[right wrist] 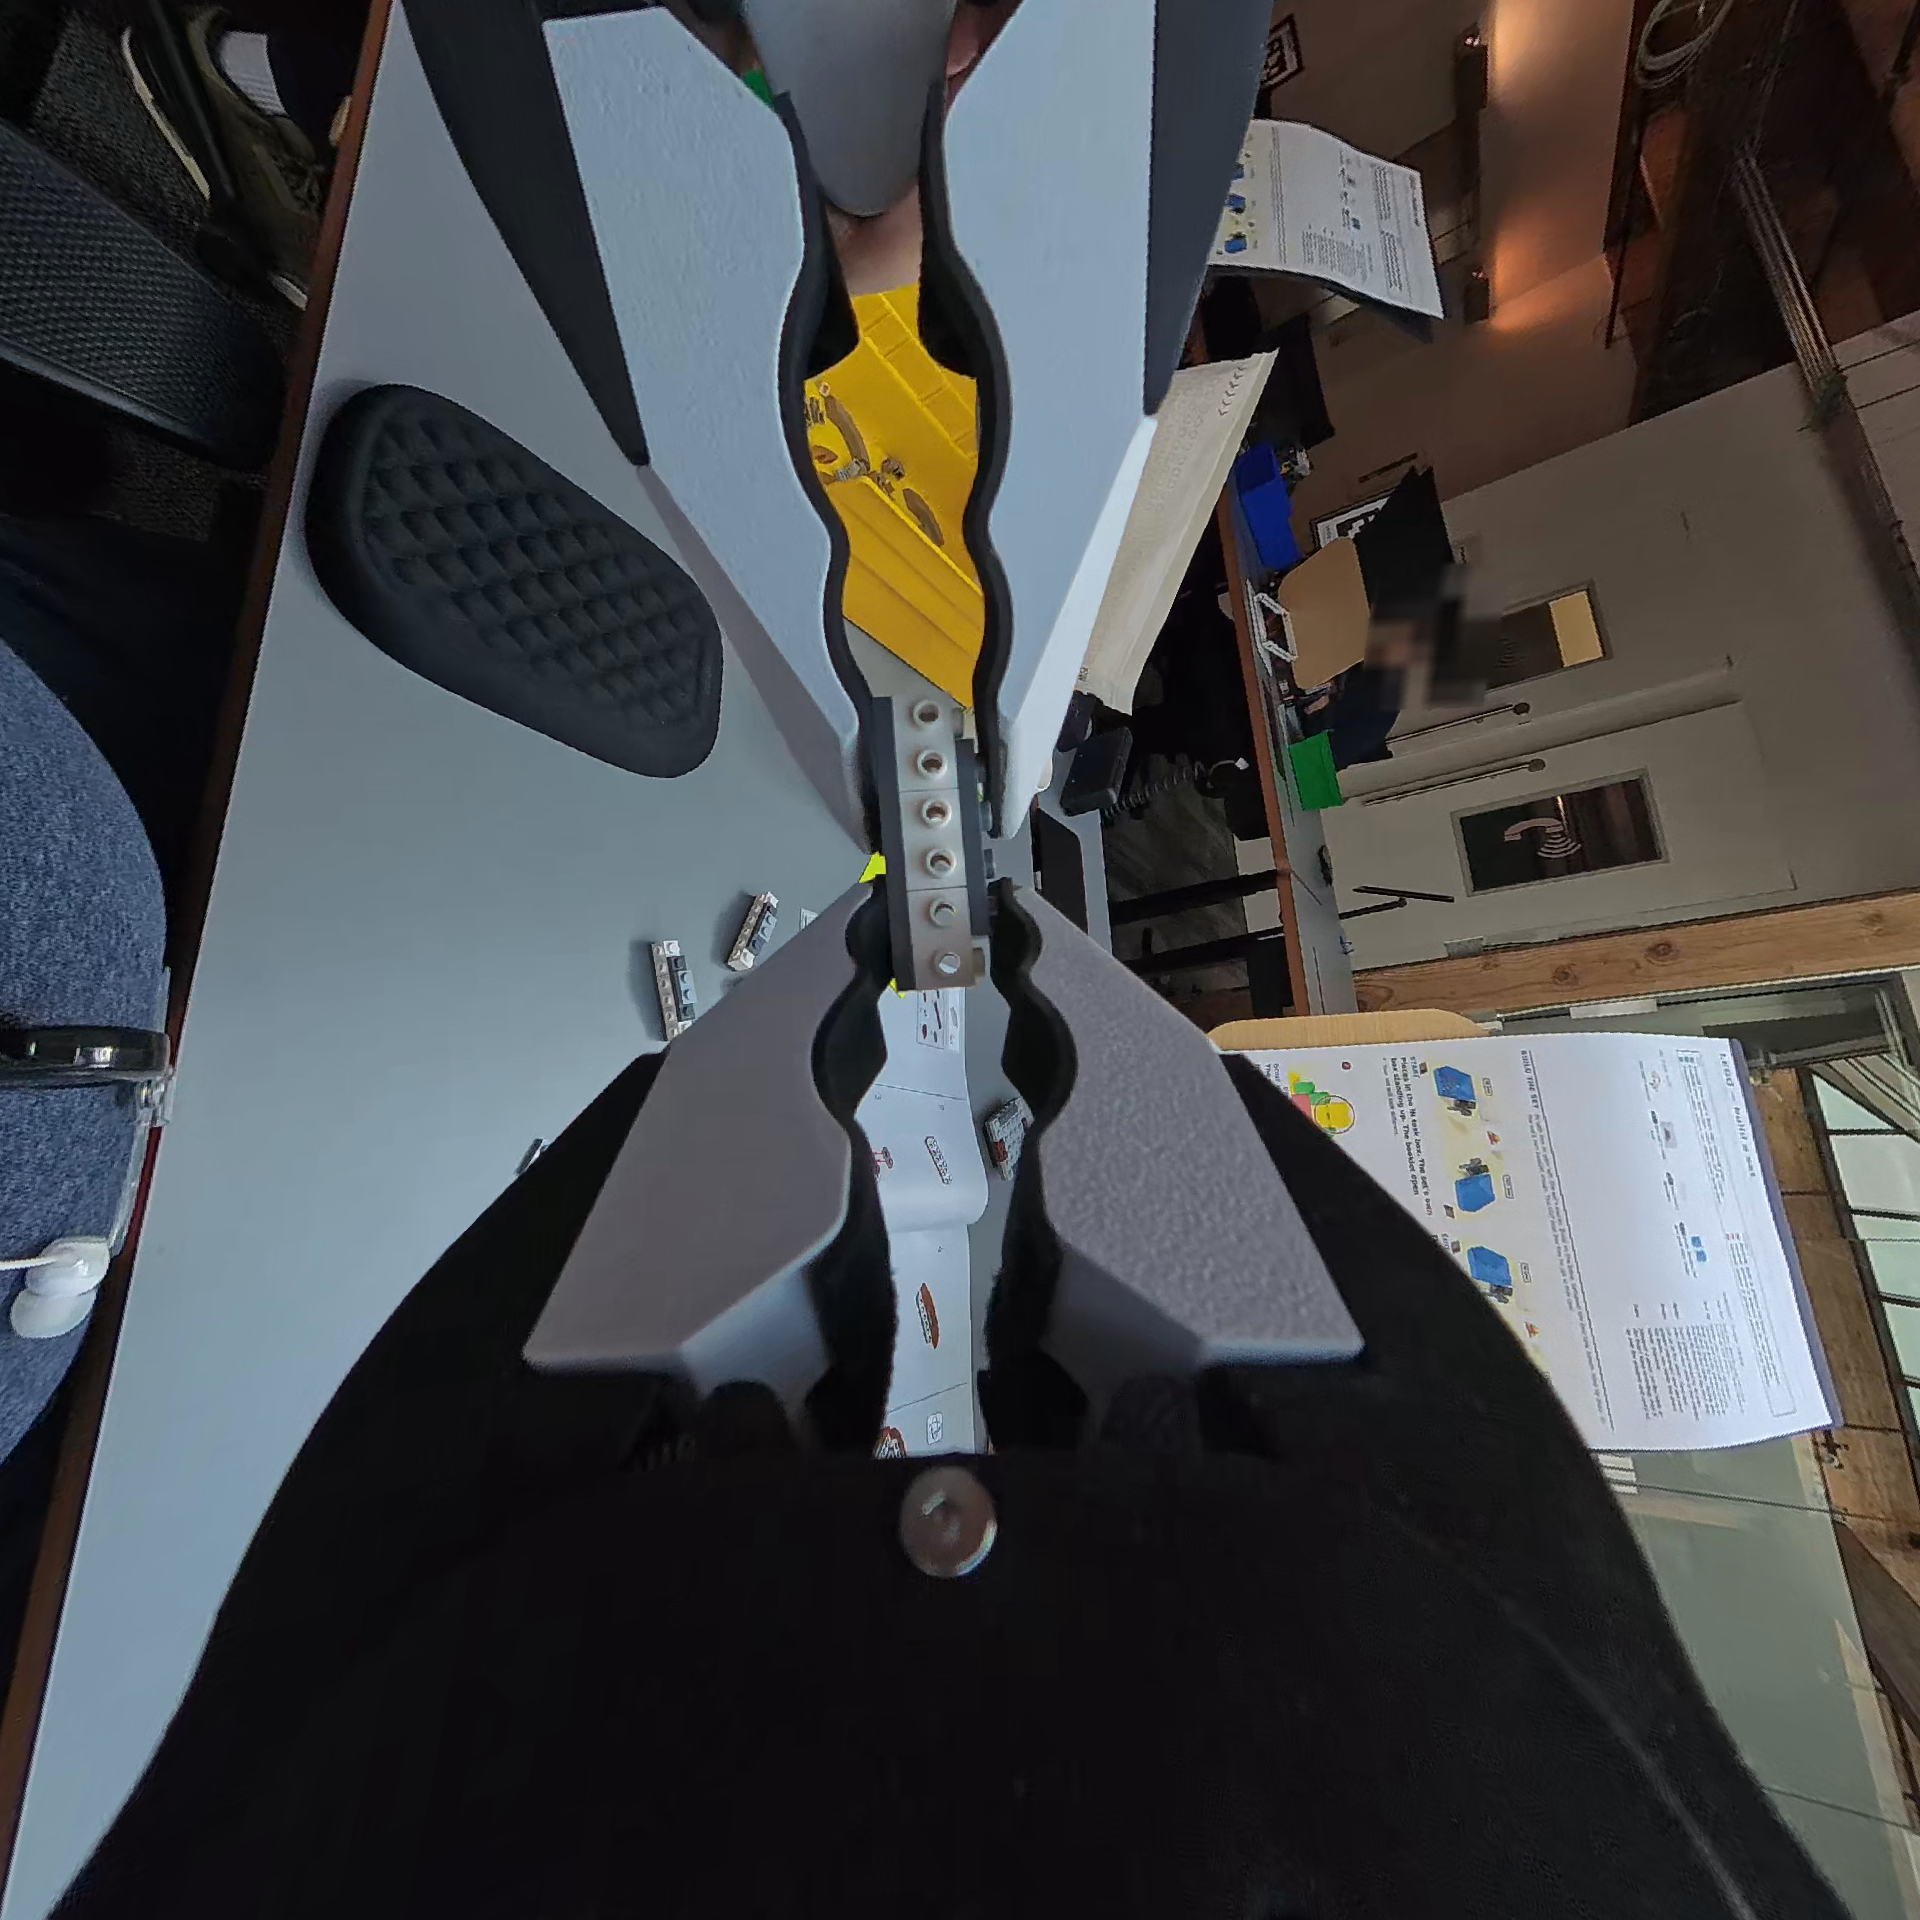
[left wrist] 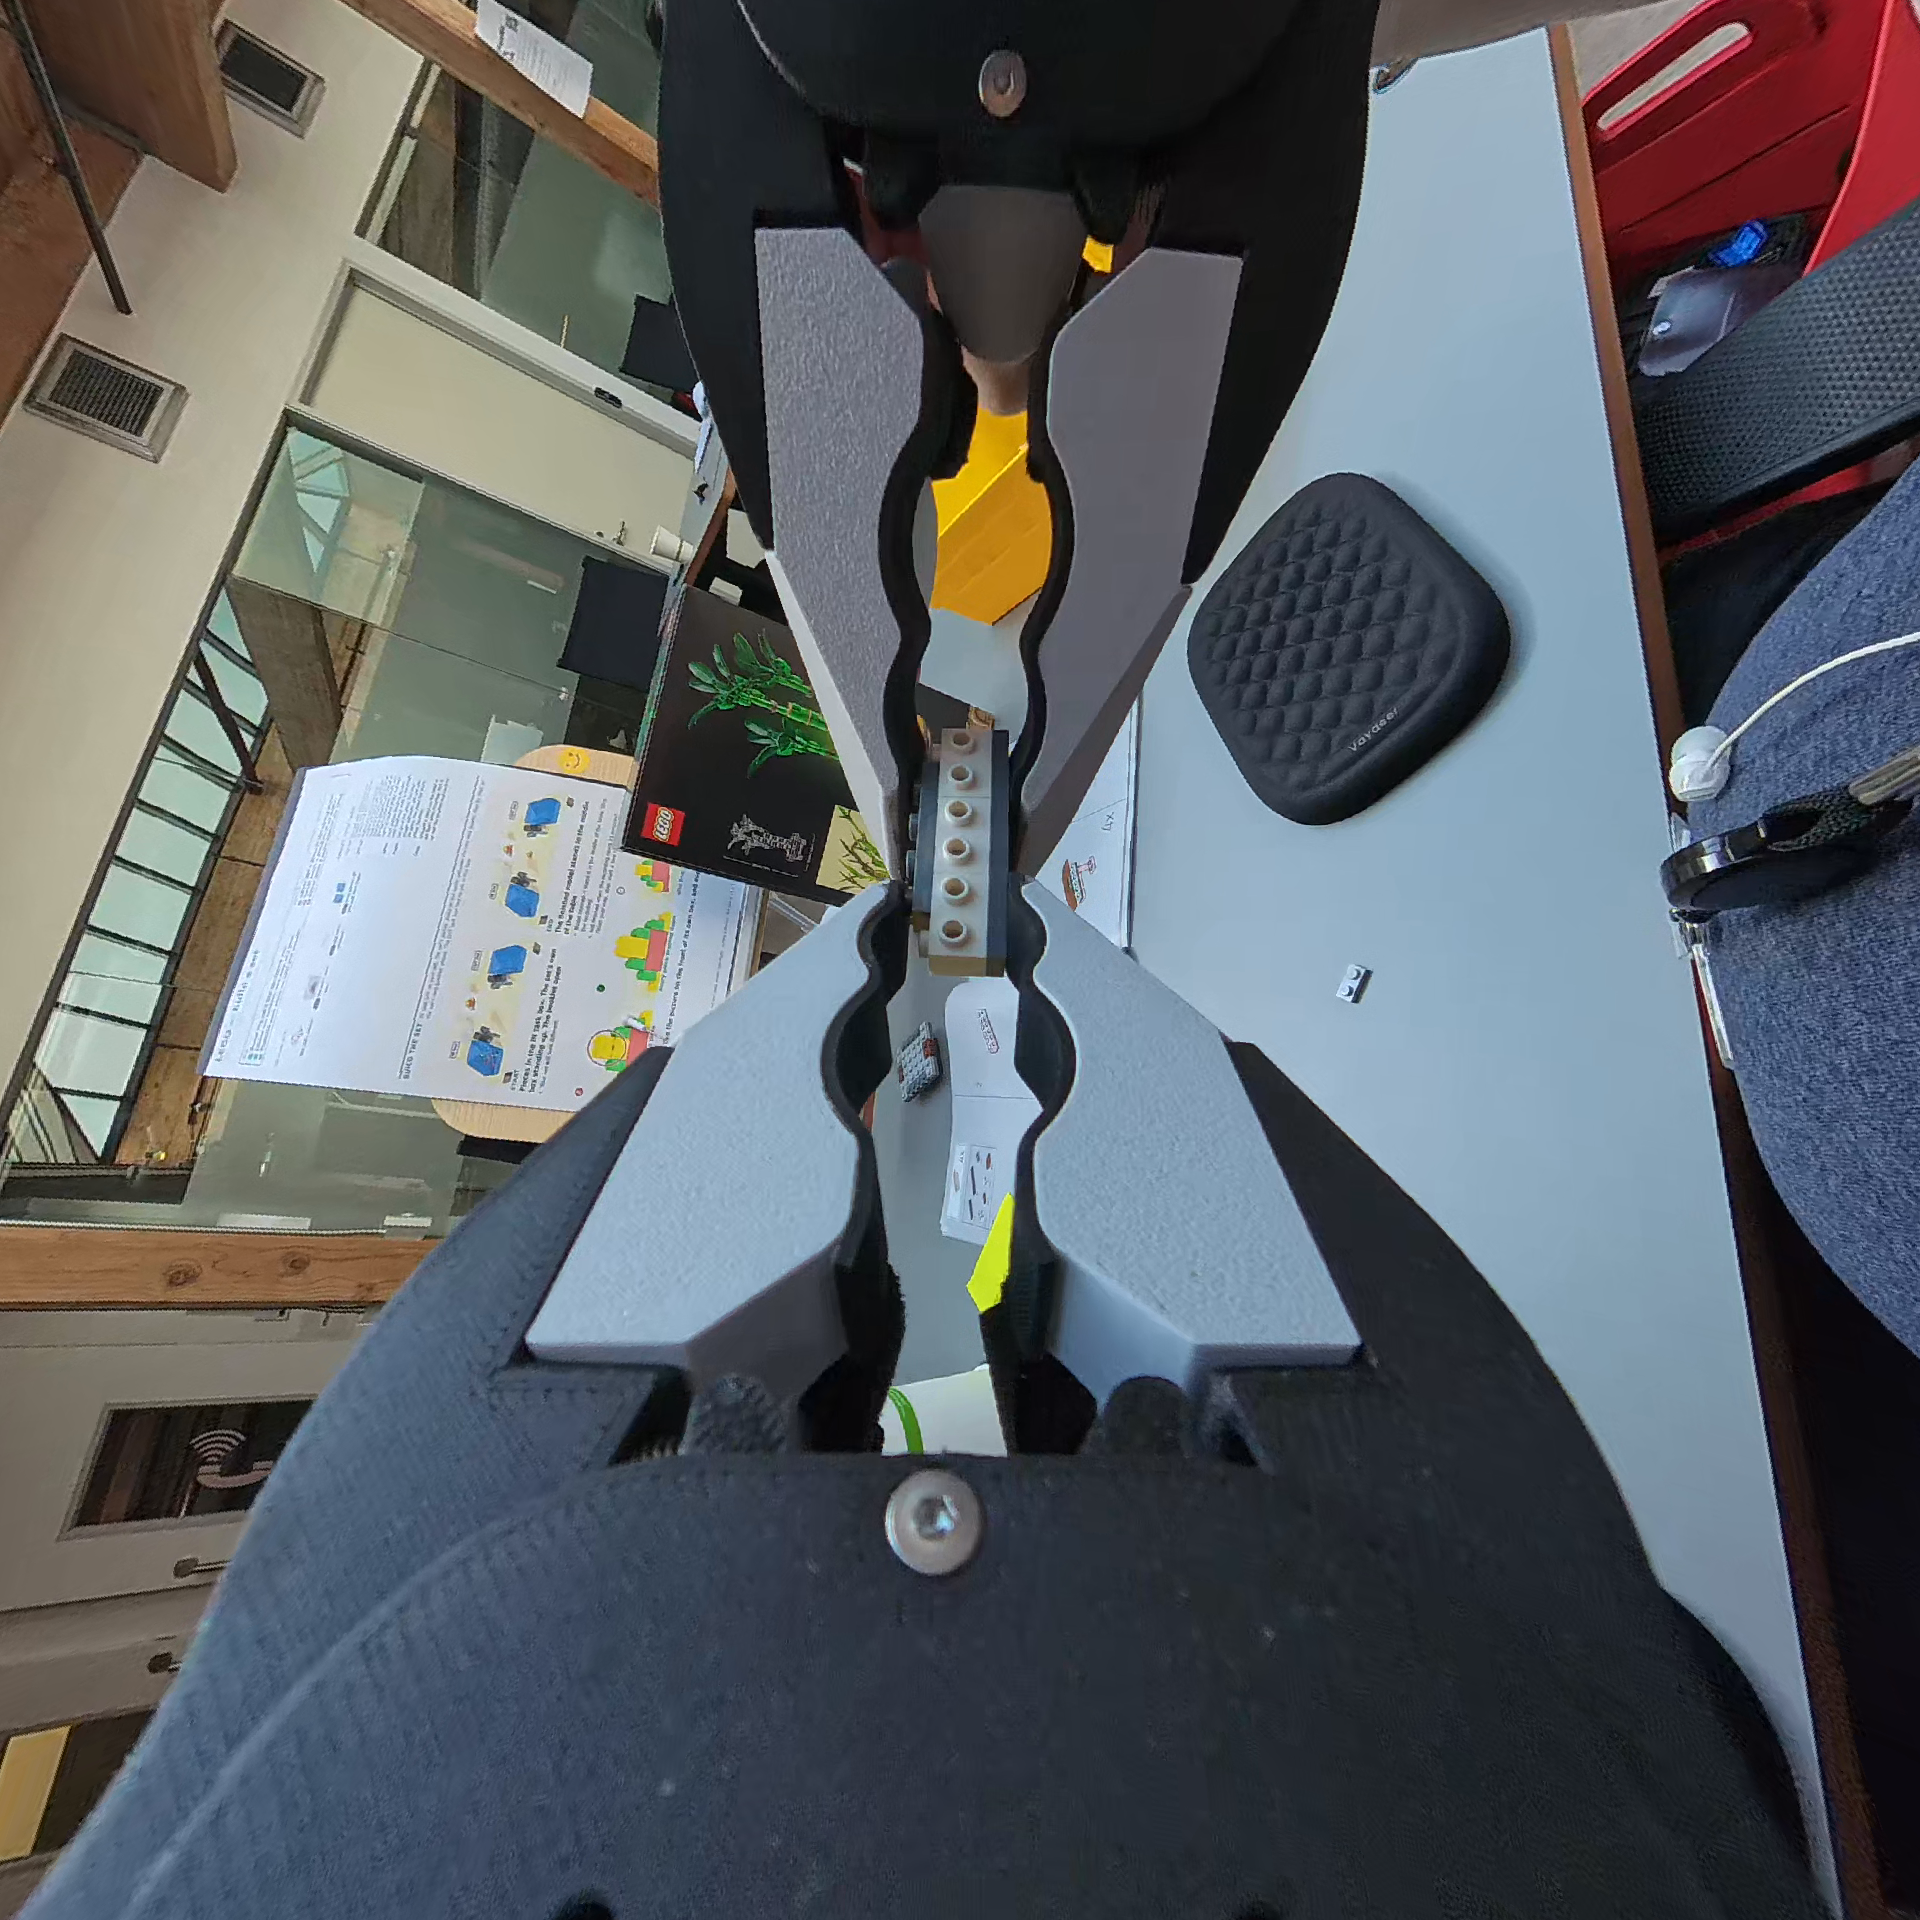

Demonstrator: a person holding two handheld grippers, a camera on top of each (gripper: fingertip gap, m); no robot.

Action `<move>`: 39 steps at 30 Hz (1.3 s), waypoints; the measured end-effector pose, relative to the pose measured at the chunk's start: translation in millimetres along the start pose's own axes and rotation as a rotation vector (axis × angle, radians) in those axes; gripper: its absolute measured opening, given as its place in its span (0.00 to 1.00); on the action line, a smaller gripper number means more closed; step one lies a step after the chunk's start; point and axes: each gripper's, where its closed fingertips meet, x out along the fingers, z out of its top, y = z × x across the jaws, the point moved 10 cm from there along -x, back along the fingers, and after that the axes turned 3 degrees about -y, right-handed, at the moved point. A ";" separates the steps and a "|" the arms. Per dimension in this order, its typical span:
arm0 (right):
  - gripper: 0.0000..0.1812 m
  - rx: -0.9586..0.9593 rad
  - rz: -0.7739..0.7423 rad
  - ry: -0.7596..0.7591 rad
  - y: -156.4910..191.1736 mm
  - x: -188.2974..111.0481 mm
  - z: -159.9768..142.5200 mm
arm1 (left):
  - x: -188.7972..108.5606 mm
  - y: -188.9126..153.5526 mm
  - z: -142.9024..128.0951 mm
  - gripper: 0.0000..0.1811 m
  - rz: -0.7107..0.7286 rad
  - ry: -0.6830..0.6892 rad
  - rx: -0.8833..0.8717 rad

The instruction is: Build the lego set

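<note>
A lego assembly (left wrist: 961, 852), a row of light grey studded bricks on a dark grey plate, is held in the air over the table between both grippers. My left gripper (left wrist: 956, 920) is shut on its near end. My right gripper (left wrist: 958, 800) faces it from the far side and is shut on the other end. In the right wrist view the same assembly (right wrist: 933, 842) sits in my right gripper (right wrist: 935, 925), with the left gripper (right wrist: 925, 800) opposite. Two loose grey strips (right wrist: 673, 987) (right wrist: 753, 930) and a small studded piece (right wrist: 1006, 1132) lie on the table.
A black wrist rest (left wrist: 1345, 649) lies on the pale table (left wrist: 1455, 1143). A small grey piece (left wrist: 1352, 982) lies near it. A yellow bin (right wrist: 904, 499) with brown parts stands behind. An instruction booklet (right wrist: 925, 1195) lies below the grippers. A lego box (left wrist: 748, 748) and a printed sheet (left wrist: 447, 925) stand at the table's far edge. Less than 4 cm separates the two grippers' tips.
</note>
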 end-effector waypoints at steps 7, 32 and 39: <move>0.10 0.062 0.045 0.007 0.1 3.0 -3.2 | 2.0 -1.1 -0.9 0.09 -0.022 0.017 -0.006; 0.10 -0.050 0.050 0.062 9.8 8.7 -3.4 | 10.2 -10.0 -2.5 0.13 -0.071 0.051 0.010; 0.10 -0.018 0.112 0.063 12.3 10.0 -8.6 | 14.0 -14.3 -3.6 0.10 -0.103 0.069 0.057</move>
